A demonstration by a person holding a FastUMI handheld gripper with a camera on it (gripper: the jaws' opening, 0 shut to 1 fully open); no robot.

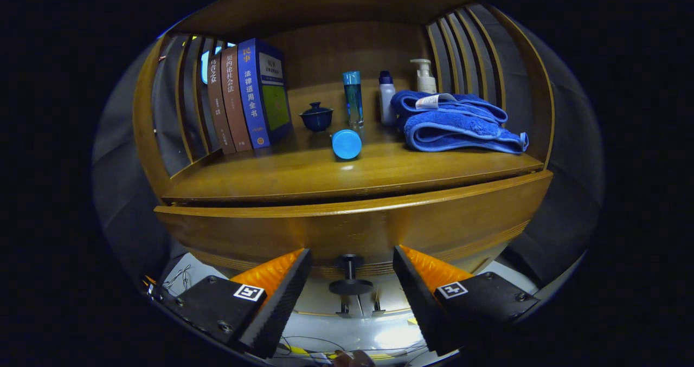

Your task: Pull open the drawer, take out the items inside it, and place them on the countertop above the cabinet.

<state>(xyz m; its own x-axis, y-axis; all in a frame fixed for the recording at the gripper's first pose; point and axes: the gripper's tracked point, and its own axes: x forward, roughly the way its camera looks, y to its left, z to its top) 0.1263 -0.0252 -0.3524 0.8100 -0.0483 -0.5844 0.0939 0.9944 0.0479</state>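
Now hand-held gripper [351,272] spread wide, empty, flanking drawer [352,229] knob [350,285]; Chinese-titled books [246,98] above.

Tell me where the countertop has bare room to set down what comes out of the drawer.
The front strip of the countertop is bare, in front of the round blue lid and the blue towel. The back is crowded with books and bottles. The open gripper straddles the drawer knob.
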